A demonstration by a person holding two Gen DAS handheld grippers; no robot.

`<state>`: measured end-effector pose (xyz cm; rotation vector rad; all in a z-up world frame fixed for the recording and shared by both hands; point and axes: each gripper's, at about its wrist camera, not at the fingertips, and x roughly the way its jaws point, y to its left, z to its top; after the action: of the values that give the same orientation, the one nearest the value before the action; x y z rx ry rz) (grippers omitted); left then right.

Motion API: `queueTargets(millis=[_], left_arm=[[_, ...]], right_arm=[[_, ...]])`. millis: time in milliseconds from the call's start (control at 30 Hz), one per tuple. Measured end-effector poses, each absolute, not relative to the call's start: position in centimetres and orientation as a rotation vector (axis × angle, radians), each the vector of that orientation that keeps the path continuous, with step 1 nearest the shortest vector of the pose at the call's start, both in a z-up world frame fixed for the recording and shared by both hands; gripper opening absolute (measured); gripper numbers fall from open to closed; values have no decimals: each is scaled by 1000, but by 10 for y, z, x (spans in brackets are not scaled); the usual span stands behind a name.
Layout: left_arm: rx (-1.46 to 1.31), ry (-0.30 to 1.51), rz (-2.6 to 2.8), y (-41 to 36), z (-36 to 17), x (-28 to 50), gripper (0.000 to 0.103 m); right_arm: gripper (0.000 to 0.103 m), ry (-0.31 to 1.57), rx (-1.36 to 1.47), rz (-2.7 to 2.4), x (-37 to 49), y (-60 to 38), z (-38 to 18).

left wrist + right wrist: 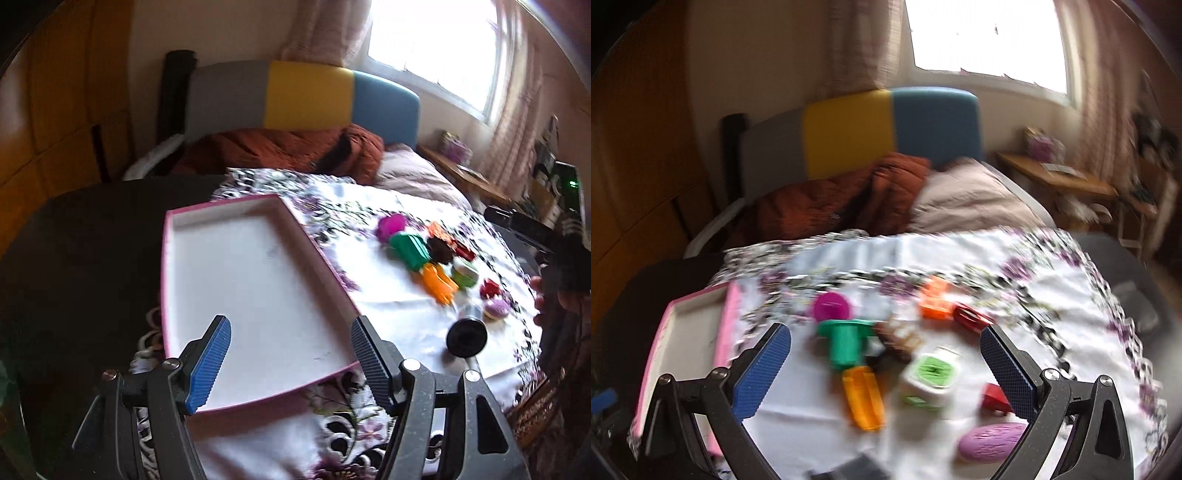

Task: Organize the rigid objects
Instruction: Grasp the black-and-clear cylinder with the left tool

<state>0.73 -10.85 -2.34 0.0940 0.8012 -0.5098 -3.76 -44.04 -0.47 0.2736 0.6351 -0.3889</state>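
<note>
A pink-rimmed white tray (255, 221) lies on the floral cloth, holding nothing; its edge shows in the right wrist view (729, 325). My left gripper (291, 354) is open and hovers over the tray's near end. Small toys lie in a cluster right of the tray: a magenta disc (832, 305), a green piece (846, 343), an orange bar (863, 402), a white-green jar (932, 376), an orange block (934, 298), red pieces (971, 315) and a lilac oval (991, 441). My right gripper (886, 369) is open above this cluster, holding nothing.
The floral cloth (388, 306) covers a bed. An orange jacket (295, 147) and a pillow (967, 199) lie by the coloured headboard (306, 99). A wooden side table (1056, 177) stands at the right. A black round object (466, 338) lies near the toys.
</note>
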Motion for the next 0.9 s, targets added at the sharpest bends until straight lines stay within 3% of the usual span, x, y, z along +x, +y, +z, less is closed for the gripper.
queueTargets(millis=[200,800,900], left_arm=[[118,872,-657,-153,-28,9,69],[419,1059,-1149,-332,-76,-7,73],[475,1099,-1142,-352,-97,-3,68]], right_arm=[[103,599,541,-487,-62,-504,-25],[103,542,641,-471,-72,-517,-24],[103,533,662,-480,-74,-521,-24]])
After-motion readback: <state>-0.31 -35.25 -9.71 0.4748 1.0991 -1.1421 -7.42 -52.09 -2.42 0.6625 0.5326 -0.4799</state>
